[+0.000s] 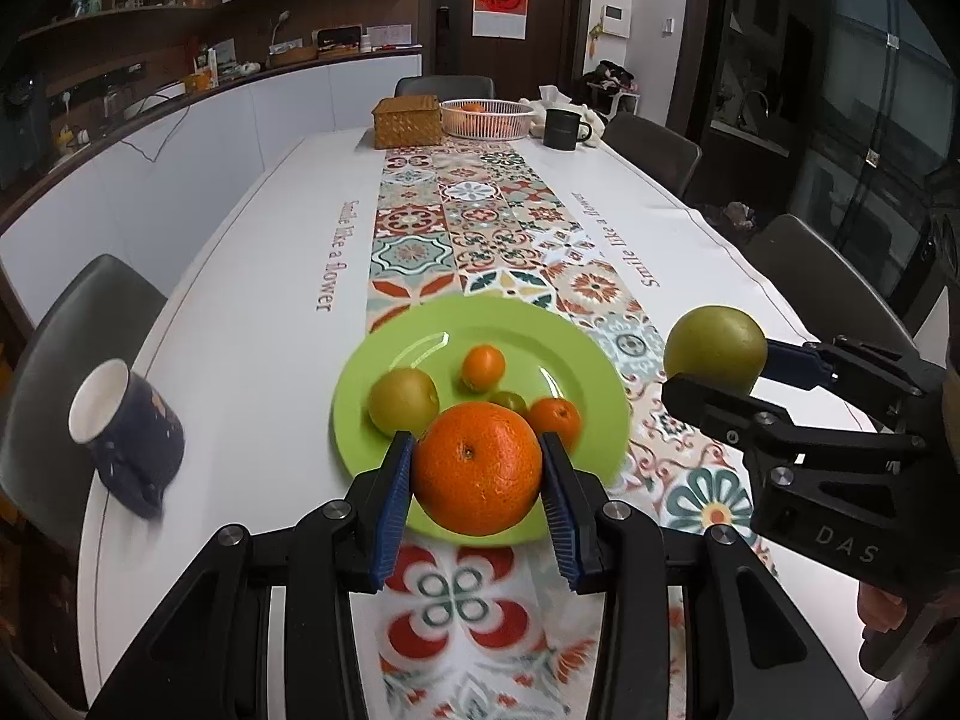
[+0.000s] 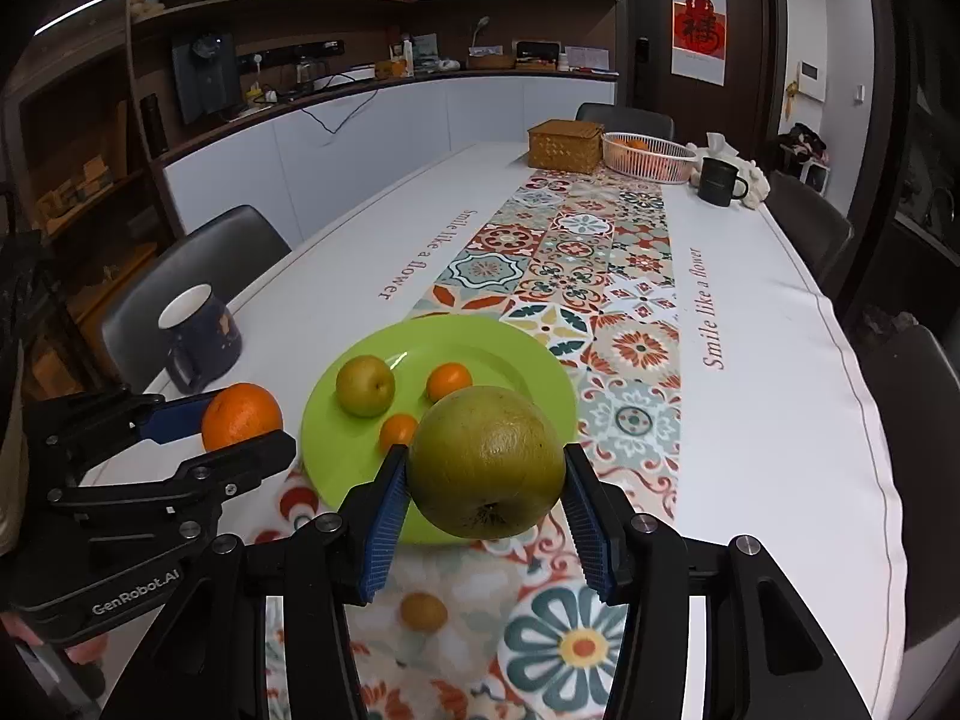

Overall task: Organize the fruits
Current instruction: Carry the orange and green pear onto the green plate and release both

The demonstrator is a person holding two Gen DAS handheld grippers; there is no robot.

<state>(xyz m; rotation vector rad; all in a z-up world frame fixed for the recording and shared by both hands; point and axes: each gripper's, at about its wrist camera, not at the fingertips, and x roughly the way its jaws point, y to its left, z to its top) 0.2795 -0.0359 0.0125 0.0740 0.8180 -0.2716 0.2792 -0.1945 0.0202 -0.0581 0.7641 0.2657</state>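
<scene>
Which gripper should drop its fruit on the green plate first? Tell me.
Left, probably. The left gripper holds the large orange already over the green plate's near rim; the right gripper and its green fruit sit beside it.

green plate (image 1: 384, 384), orange orange (image 1: 477, 468), floral runner (image 1: 480, 228)

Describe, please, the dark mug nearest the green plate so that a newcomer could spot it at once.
Start at the long white table with the patterned tile runner, then find the green plate at its near end. The navy mug stands just beyond the plate's left side, near the table edge. Unlike the plain black mug at the far end, it has a white interior and small orange markings.
</scene>
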